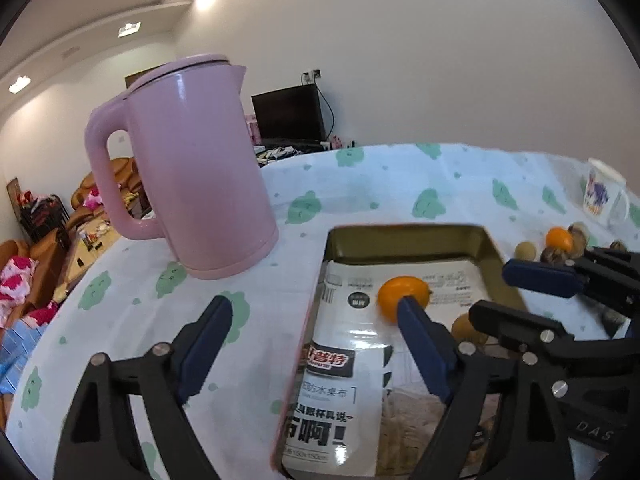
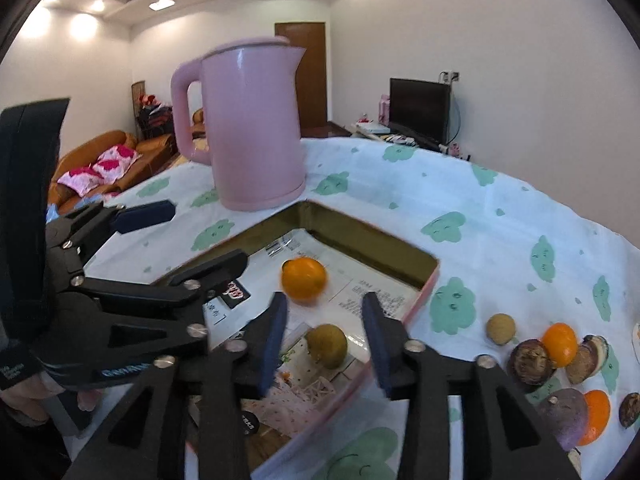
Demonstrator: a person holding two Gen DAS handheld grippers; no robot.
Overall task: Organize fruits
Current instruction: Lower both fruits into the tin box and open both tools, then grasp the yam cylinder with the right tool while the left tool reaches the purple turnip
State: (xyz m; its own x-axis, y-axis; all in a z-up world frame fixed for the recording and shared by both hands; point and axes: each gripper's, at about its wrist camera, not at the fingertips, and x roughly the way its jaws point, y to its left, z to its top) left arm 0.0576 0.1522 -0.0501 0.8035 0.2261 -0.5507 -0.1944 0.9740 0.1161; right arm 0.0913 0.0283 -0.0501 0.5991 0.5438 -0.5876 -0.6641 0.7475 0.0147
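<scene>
A pink-rimmed tin tray [image 2: 420, 300] lined with printed paper lies on the tablecloth. An orange [image 2: 304, 279] and a yellow-green fruit [image 2: 327, 345] lie inside it; the orange also shows in the left wrist view [image 1: 394, 295], and so does the tray [image 1: 404, 240]. My right gripper [image 2: 326, 304] is open and empty above the tray, its fingers either side of the yellow-green fruit. My left gripper [image 1: 312, 308] is open and empty over the tray's left edge. Loose fruits lie right of the tray: a small tan one [image 2: 501, 329], an orange [image 2: 560, 344], dark purple ones [image 2: 530, 362].
A pink electric kettle [image 2: 256, 128] stands behind the tray; it also shows in the left wrist view [image 1: 188, 168]. A white mug [image 1: 600, 194] stands at the far right of the table. More fruit [image 2: 576, 420] lies near the right front edge. The two grippers are close together over the tray.
</scene>
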